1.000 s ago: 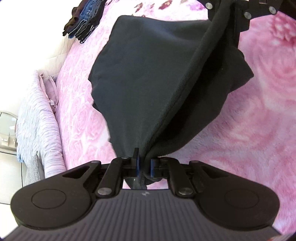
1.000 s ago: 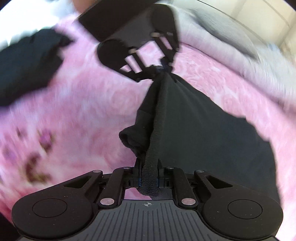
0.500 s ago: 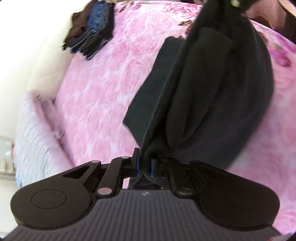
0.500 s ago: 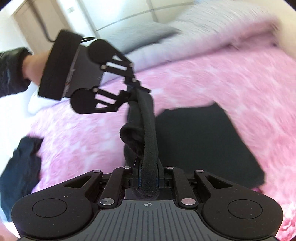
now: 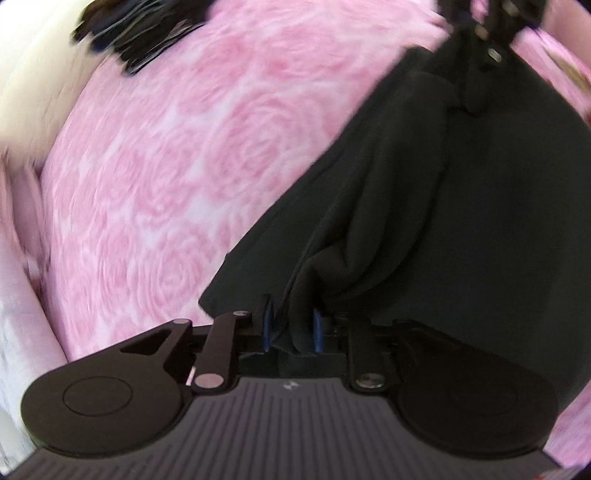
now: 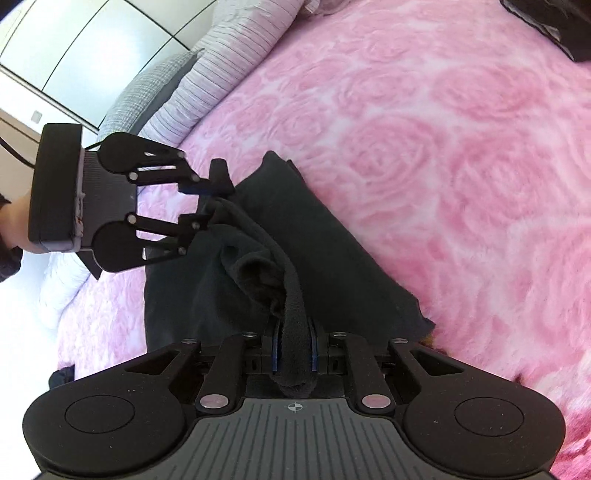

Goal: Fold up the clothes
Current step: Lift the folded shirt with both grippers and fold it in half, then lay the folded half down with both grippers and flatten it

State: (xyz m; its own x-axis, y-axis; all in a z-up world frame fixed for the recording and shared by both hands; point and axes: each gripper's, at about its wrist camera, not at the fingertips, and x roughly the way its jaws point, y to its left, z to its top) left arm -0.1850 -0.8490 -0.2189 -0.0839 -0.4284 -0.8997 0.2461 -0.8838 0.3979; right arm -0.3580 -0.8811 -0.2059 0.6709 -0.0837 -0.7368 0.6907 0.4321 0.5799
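Both the left gripper and right gripper pinch the black fleece garment. Only the right wrist view shows striped pillows; the left shows piled dark clothes.

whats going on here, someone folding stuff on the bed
Yes. A person holds two handheld grippers, and both are clamped on one black garment. The right gripper grips a thick rolled edge, and the left gripper pinches the other end of that edge. The garment lies partly spread on the pink rose-patterned blanket, bunched up between the two grippers. A pile of dark clothes sits further off on the bed, and striped pillows lie by the wall.
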